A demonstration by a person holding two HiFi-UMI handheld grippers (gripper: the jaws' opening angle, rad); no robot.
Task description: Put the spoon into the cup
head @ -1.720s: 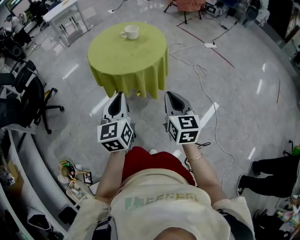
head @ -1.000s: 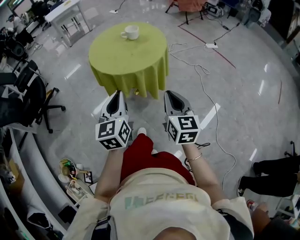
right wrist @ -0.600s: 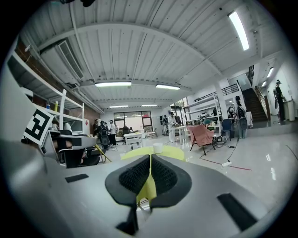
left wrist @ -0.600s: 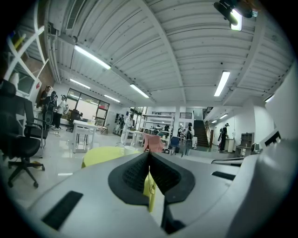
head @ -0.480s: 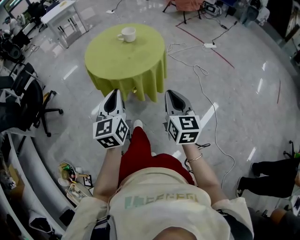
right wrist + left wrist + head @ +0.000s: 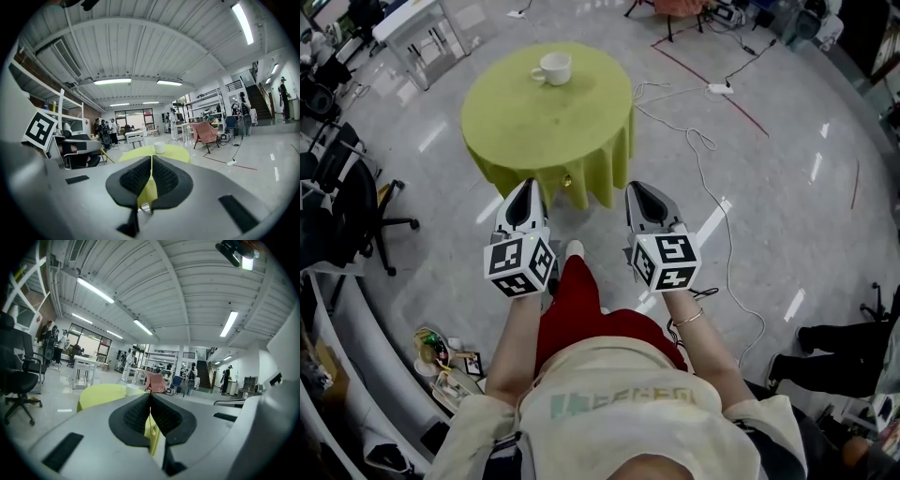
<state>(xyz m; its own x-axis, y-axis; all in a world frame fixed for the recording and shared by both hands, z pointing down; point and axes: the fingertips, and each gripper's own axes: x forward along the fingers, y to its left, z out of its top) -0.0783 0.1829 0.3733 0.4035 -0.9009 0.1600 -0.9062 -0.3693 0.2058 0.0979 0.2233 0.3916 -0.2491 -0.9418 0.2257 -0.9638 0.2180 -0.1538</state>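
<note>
A white cup (image 6: 553, 67) on a saucer stands at the far side of a round table with a yellow-green cloth (image 6: 546, 127). No spoon shows in any view. My left gripper (image 6: 529, 187) and right gripper (image 6: 637, 191) are held side by side in the air short of the table's near edge, both shut with nothing between the jaws. In the left gripper view the cup (image 6: 132, 389) and table (image 6: 101, 394) lie beyond the shut left gripper (image 6: 150, 398). Likewise, the cup (image 6: 159, 147) and table (image 6: 174, 152) appear ahead of the shut right gripper (image 6: 151, 161).
A black office chair (image 6: 352, 211) stands to the left. A white cable (image 6: 711, 155) runs over the floor to the right of the table. A white desk (image 6: 411, 26) is at the back left, floor clutter (image 6: 441, 354) at the lower left, and a person's legs (image 6: 830, 361) at the right edge.
The person has stepped forward, one red trouser leg coming out under the grippers. The table has drifted slightly left in view. Both grippers stay shut and level.
</note>
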